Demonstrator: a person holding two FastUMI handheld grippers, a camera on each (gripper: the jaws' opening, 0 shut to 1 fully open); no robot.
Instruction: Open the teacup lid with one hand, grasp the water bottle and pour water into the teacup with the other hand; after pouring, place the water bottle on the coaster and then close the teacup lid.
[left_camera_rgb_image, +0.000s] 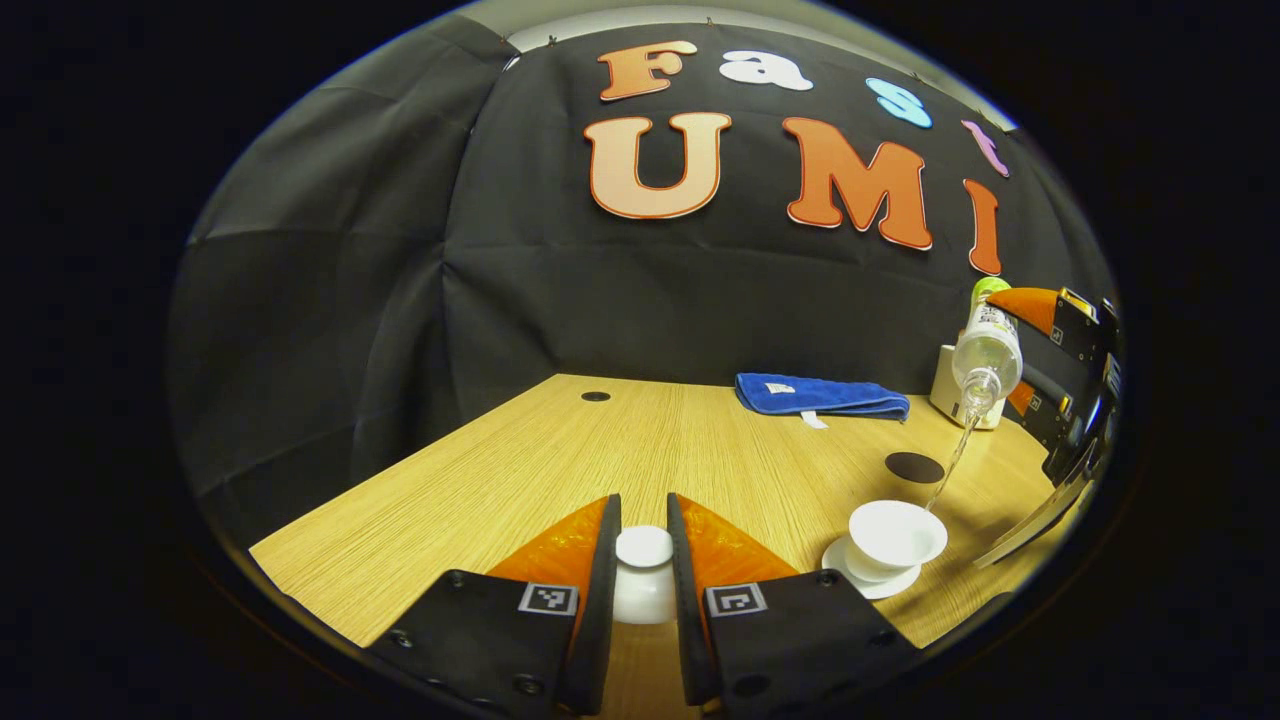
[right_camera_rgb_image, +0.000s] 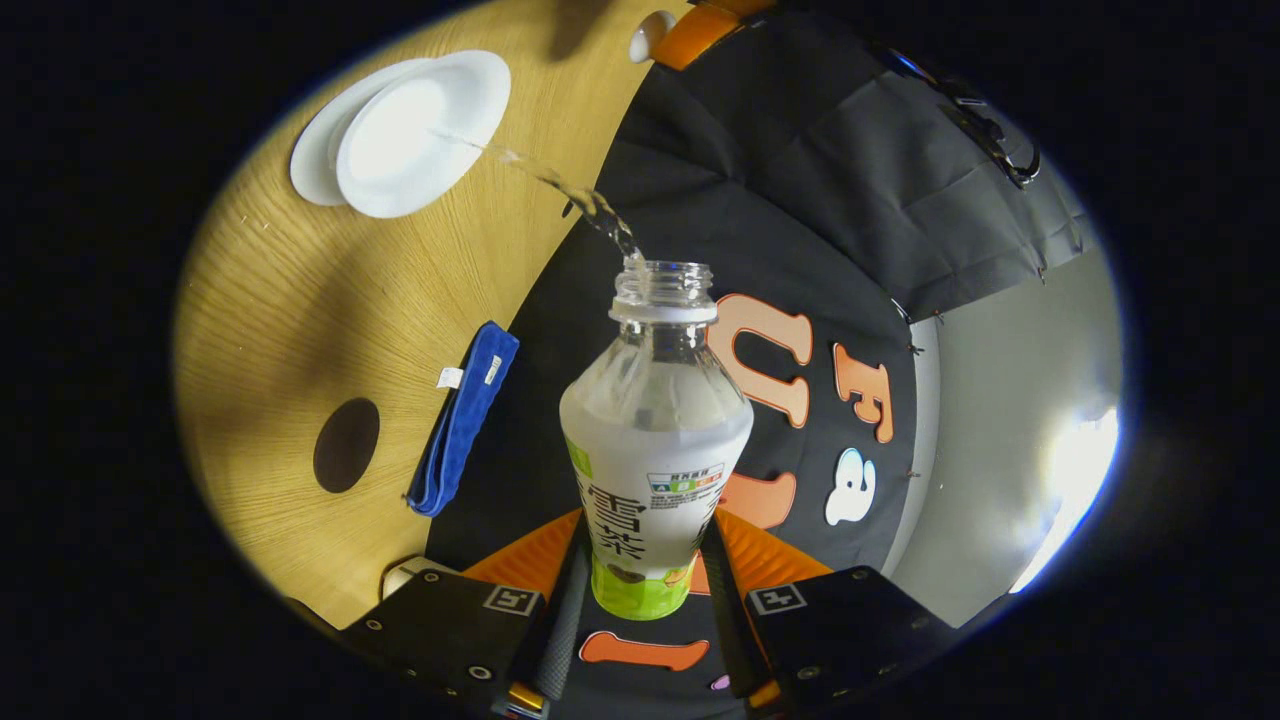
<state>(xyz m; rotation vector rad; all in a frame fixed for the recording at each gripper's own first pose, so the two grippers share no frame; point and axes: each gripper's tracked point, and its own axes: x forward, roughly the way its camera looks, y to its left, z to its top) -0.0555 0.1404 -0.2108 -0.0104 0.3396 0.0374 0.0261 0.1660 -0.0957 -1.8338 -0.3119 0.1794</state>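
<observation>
Left gripper (left_camera_rgb_image: 642, 560), bottom centre of the left gripper view: fingers closed on the white lid (left_camera_rgb_image: 644, 575), held above the table (left_camera_rgb_image: 560, 450). Right gripper (right_camera_rgb_image: 645, 570), bottom centre of the right gripper view: both fingers clamp the bottle (right_camera_rgb_image: 655, 440), uncapped, tilted, water streaming from its mouth into the open teacup (right_camera_rgb_image: 420, 130) on its saucer, upper left. Coaster (right_camera_rgb_image: 346, 445) at left, bare, beside a blue towel (right_camera_rgb_image: 465, 420). Left gripper view: teacup (left_camera_rgb_image: 896, 535) lower right, bottle (left_camera_rgb_image: 986, 355) above it.
</observation>
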